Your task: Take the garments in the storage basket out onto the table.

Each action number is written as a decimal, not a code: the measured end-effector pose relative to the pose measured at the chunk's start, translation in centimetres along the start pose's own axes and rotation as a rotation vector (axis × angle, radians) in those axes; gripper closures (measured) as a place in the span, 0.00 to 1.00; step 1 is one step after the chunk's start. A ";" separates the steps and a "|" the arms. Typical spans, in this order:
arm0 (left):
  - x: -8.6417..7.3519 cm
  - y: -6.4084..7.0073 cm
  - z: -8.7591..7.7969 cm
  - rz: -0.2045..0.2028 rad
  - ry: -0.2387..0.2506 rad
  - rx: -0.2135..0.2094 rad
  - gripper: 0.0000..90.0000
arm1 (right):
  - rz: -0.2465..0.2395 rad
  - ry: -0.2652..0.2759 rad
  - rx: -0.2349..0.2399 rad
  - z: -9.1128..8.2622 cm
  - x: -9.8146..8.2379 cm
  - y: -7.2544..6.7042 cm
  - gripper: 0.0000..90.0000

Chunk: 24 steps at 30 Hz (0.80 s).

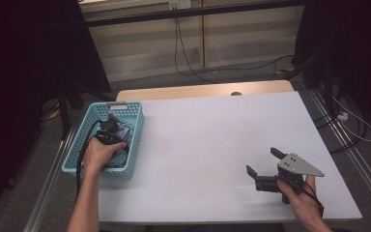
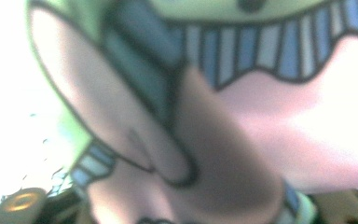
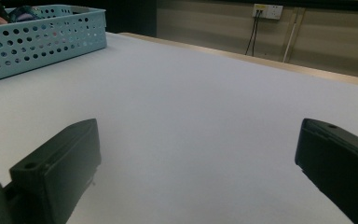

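A light blue perforated basket (image 1: 76,150) stands at the table's left edge. My left gripper (image 1: 112,126) reaches down into it, with the person's hand around its body; its jaws are hidden among the contents. The left gripper view is a blurred close-up of a printed item (image 2: 242,130) with pink areas, blue-and-white stripes and green; a pale piece of it (image 1: 124,133) lies in the basket. My right gripper (image 1: 262,160) rests near the front right of the table, held by the other hand. Its black jaws stand wide apart (image 3: 198,135) over bare tabletop.
The white tabletop (image 1: 212,145) spreads between the basket (image 3: 42,42) and the right gripper. A wooden strip (image 1: 203,90) borders the far edge. Beyond it, cables (image 1: 183,53) run across the floor from wall sockets (image 3: 266,10). Metal rails flank both sides.
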<state>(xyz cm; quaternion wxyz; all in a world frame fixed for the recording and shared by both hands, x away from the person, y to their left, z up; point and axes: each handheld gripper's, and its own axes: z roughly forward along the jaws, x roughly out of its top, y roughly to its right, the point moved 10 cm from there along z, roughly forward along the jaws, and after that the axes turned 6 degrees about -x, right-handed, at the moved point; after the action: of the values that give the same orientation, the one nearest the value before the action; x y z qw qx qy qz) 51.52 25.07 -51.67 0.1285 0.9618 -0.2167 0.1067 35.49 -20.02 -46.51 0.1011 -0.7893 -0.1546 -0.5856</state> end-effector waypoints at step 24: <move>0.5 0.3 -3.8 0.027 0.147 -0.034 0.77 | -0.003 0.002 0.004 -0.1 0.0 0.0 0.00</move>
<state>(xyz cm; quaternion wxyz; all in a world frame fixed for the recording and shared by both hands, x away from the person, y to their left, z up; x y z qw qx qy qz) 51.25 25.74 -47.91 0.1587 0.9461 -0.2216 0.1751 35.38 -20.05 -46.43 0.1020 -0.7882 -0.1567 -0.5863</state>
